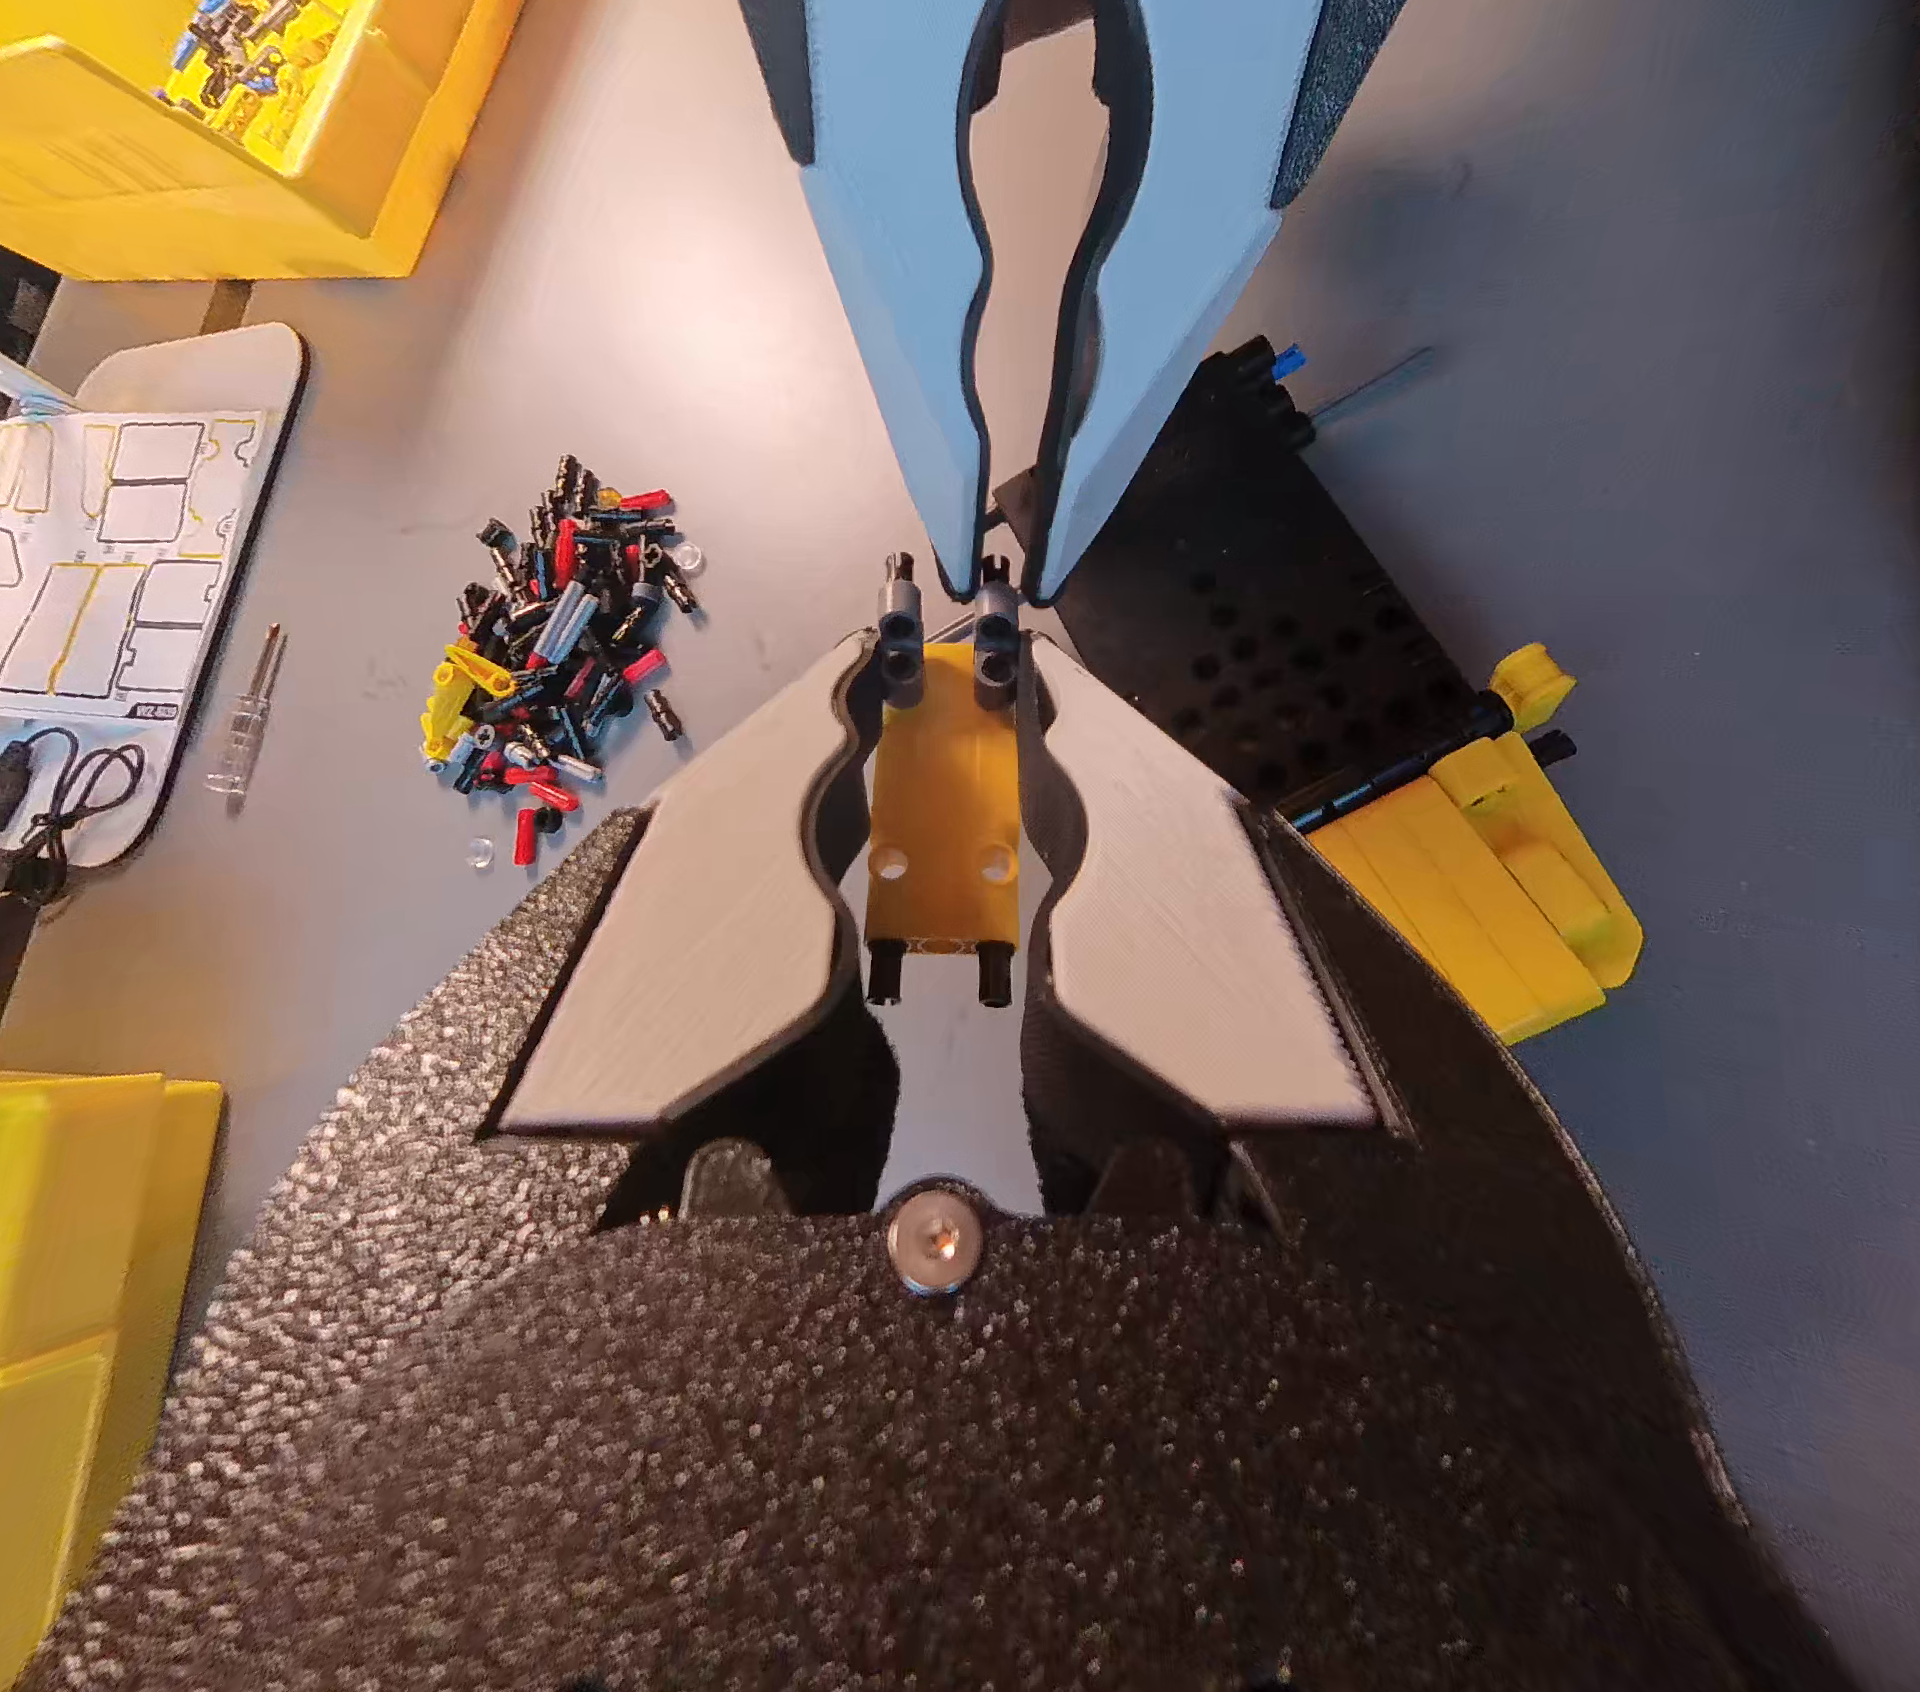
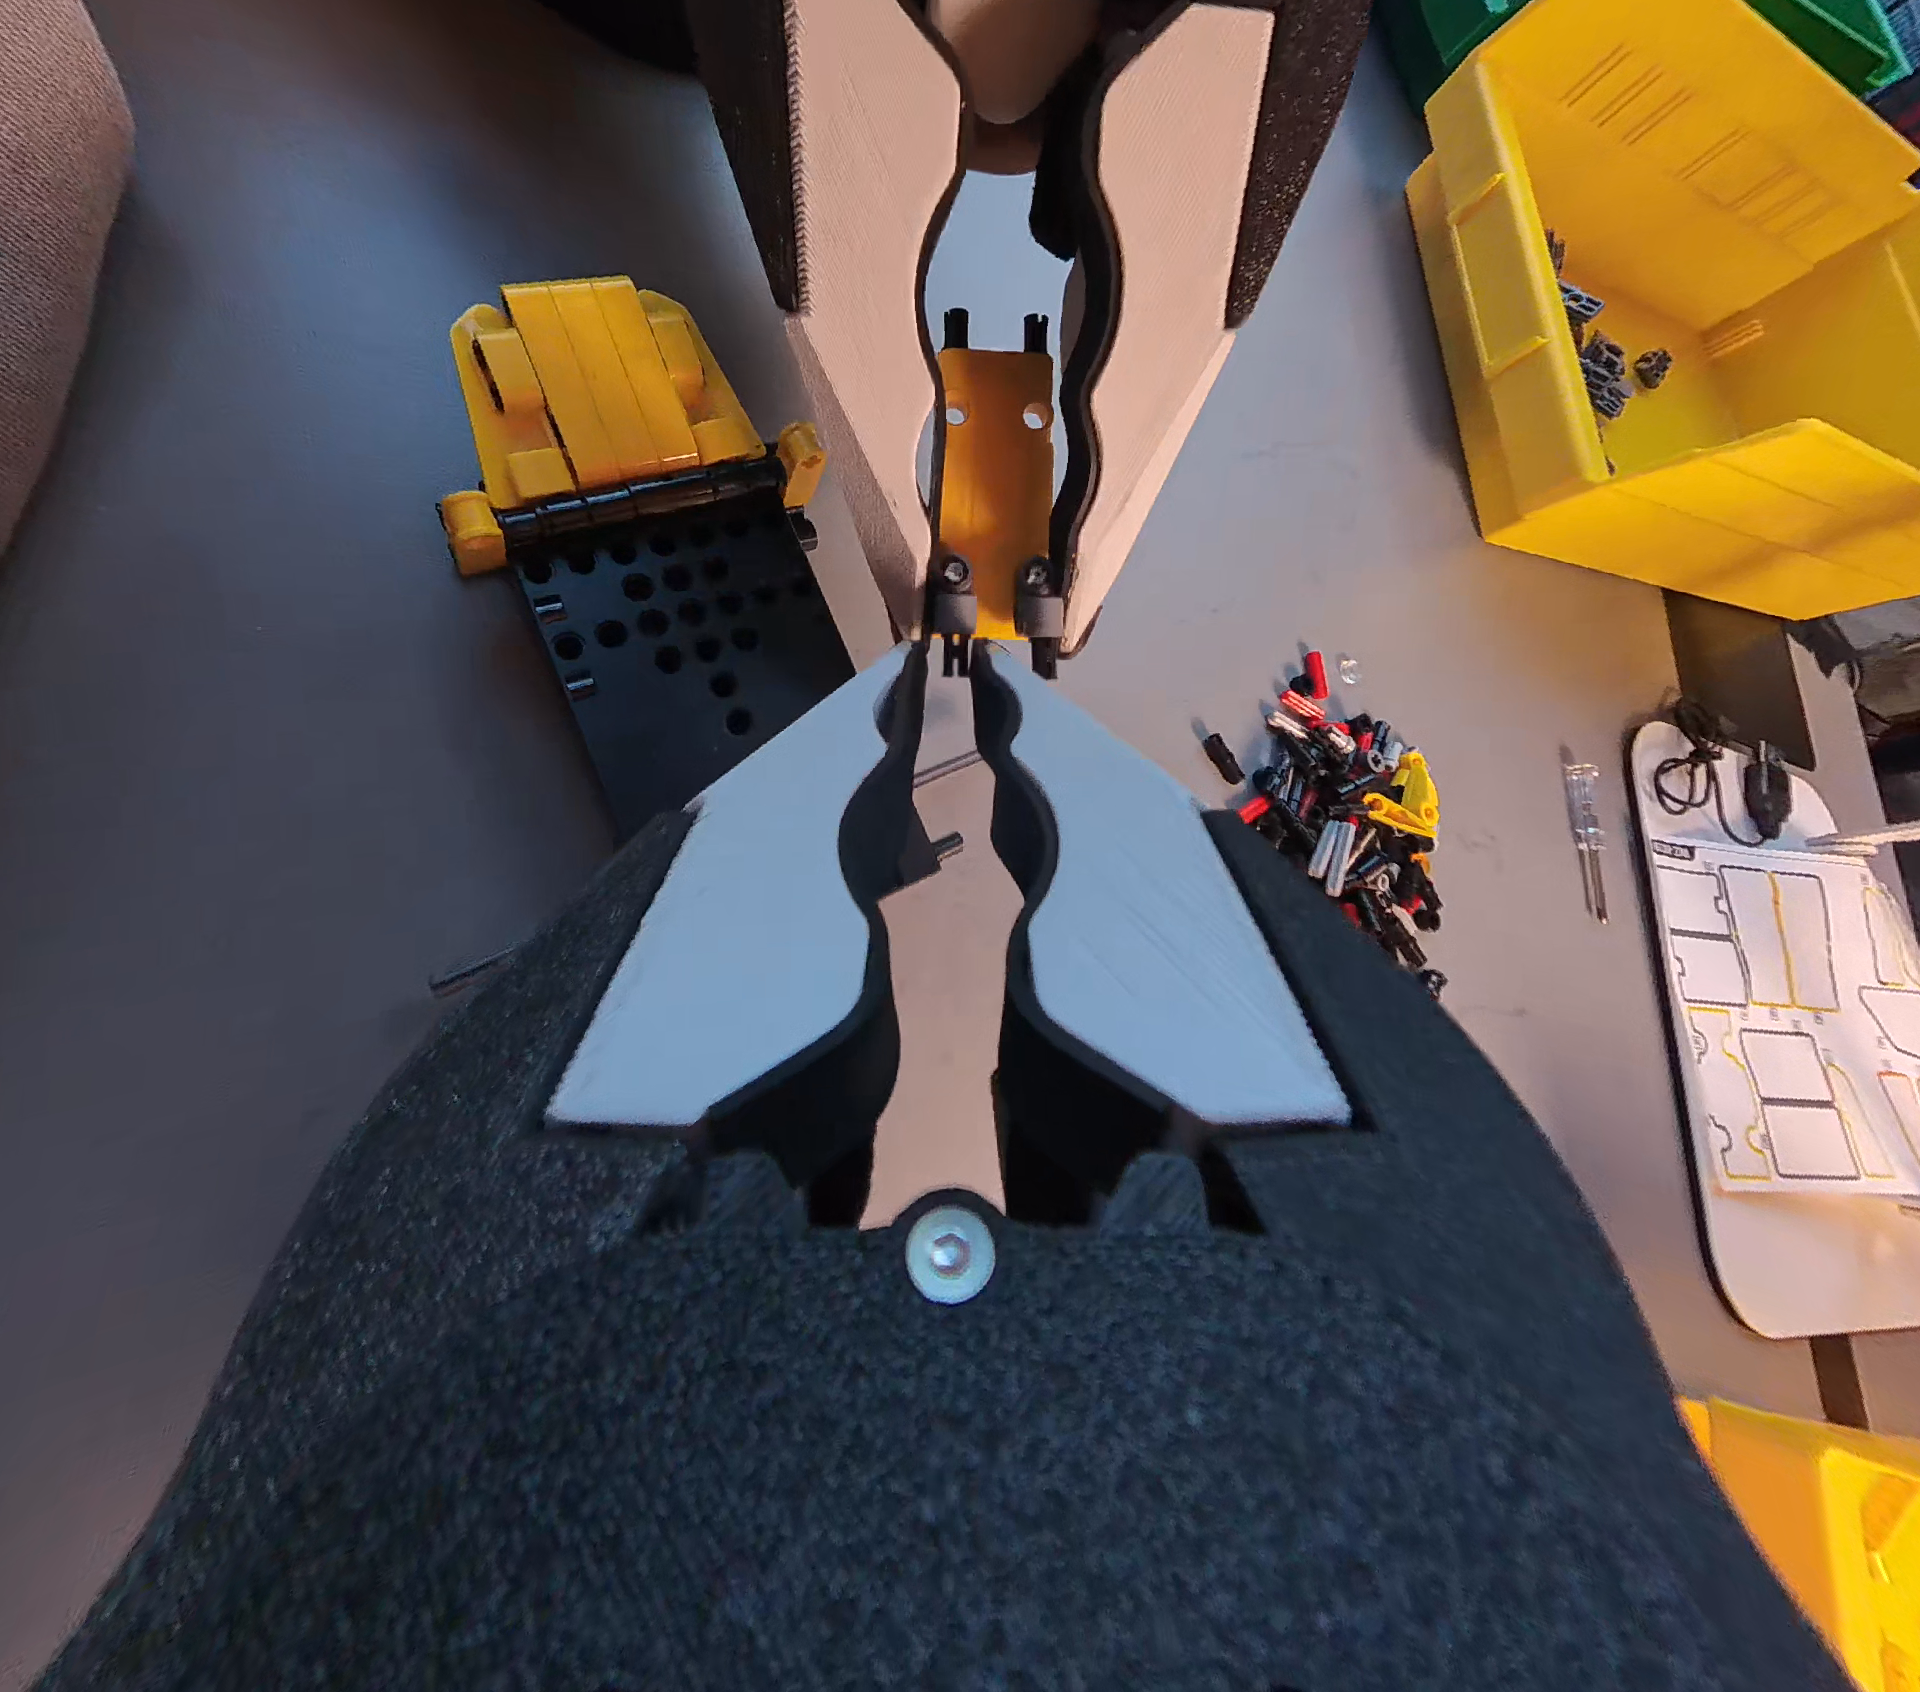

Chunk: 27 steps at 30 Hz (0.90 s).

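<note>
My left gripper [image 1: 940, 666] pinches the yellow block [image 1: 943, 821] by its long flanks — stiff, light, smooth plastic, likely slippery, so the flat sides look the right hold. Its long axis runs 6 to 12 o'clock, grey connectors [image 1: 995, 640] leading at 12. My right gripper [image 2: 948, 655] is pressed onto a black pin [image 2: 953, 655] there. The loose parts pile [image 1: 561, 655] sits at 9 o'clock.

Each wrist camera sat just behind its own fingers, looking steeply down at the grey table [image 1: 644, 354] from close range, the two facing each other, so both views shared the yellow panel [image 1: 940, 821], the parts pile [image 2: 1351, 821] and the black plate [image 2: 675, 634].
</note>
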Tool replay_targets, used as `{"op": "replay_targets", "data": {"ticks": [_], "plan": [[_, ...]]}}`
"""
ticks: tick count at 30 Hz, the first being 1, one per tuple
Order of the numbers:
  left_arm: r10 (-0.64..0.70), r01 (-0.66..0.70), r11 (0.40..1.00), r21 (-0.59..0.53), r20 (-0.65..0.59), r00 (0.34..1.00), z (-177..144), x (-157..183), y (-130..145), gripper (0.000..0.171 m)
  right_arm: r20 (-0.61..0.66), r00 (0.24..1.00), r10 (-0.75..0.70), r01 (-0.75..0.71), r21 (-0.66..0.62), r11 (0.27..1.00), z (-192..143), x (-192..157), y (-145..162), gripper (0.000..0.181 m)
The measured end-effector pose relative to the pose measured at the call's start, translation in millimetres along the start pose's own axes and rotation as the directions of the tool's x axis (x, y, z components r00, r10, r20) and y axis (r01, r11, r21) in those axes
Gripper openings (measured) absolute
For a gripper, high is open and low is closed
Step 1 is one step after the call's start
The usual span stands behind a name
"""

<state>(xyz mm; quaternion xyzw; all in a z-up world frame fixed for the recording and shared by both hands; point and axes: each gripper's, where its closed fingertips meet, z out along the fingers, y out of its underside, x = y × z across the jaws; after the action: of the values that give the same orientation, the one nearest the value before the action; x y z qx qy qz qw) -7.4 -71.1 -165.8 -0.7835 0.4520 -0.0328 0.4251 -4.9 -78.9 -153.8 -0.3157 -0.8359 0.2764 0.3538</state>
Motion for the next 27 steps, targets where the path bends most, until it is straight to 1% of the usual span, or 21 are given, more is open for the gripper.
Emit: {"op": "replay_targets", "data": {"ticks": [4, 6, 9, 16, 17, 18, 19, 20, 21, 22, 23, 24, 25, 27], "plan": [[0.014, -0.014, 1.0, -0.016, 0.017, 1.0, 0, -1, 3, 0.024, -0.019, 0.999, -0.041, 0.041, -0.028, 0.999, 3, 2, 1, 0.003], [0.006, -0.006, 1.0, -0.005, 0.028, 1.0, -2, -5, 2, 0.024, -0.034, 0.998, -0.056, 0.055, -0.034, 0.998, 3, 4, 0, 0.003], [-0.051, 0.051, 0.996, 0.068, 0.008, 0.999, -10, -8, -5, 0.024, -0.05, 0.998, -0.037, 0.038, 0.022, 0.999, -1, 9, -5, 0.002], [-0.102, 0.106, 0.975, 0.194, -0.033, 0.994, -23, -5, -25, 0.023, 0.004, 1.0, 0.003, -0.004, 0.135, 0.991, -19, 6, -18, 0.002], [-0.131, 0.129, 0.959, 0.253, -0.012, 0.991, -34, -13, -29, 0.024, 0.0, 1.0, -0.014, 0.014, 0.028, 1.0, -18, 8, 2, 0.002], [-0.208, 0.204, 0.914, 0.35, -0.027, 0.978, -58, -26, -38, 0.024, -0.014, 0.999, -0.044, 0.042, -0.099, 0.994, -16, 11, 38, 0.002], [-0.225, 0.219, 0.889, 0.402, -0.032, 0.974, -76, -33, -41, 0.024, 0.007, 0.999, 0.051, -0.05, -0.05, 0.998, -18, 8, 49, 0.002], [-0.198, 0.184, 0.896, 0.403, -0.008, 0.98, -82, -33, -40, 0.024, -0.008, 0.994, 0.112, -0.112, 0.016, 0.994, -24, 12, 48, 0.002], [-0.19, 0.17, 0.9, 0.401, 0.011, 0.982, -81, -33, -40, 0.024, -0.083, 0.991, 0.104, -0.101, 0.043, 0.994, -31, 26, 45, 0.003], [-0.203, 0.184, 0.902, 0.391, 0.008, 0.979, -74, -33, -38, 0.024, -0.162, 0.98, 0.116, -0.104, 0.084, 0.991, -39, 45, 38, 0.003], [-0.217, 0.203, 0.907, 0.368, -0.003, 0.976, -67, -33, -33, 0.024, -0.214, 0.967, 0.137, -0.118, 0.101, 0.988, -44, 63, 36, 0.003], [-0.229, 0.213, 0.912, 0.35, 0.004, 0.973, -62, -36, -29, 0.024, -0.255, 0.956, 0.143, -0.13, 0.068, 0.989, -44, 79, 44, 0.003], [-0.237, 0.219, 0.912, 0.347, 0.01, 0.971, -60, -40, -27, 0.024, -0.282, 0.948, 0.146, -0.145, 0.027, 0.989, -40, 93, 54, 0.003], [-0.284, 0.268, 0.89, 0.368, -0.011, 0.959, -56, -45, -25, 0.024, -0.275, 0.937, 0.216, -0.213, 0.039, 0.976, -25, 109, 62, 0.003]]}}
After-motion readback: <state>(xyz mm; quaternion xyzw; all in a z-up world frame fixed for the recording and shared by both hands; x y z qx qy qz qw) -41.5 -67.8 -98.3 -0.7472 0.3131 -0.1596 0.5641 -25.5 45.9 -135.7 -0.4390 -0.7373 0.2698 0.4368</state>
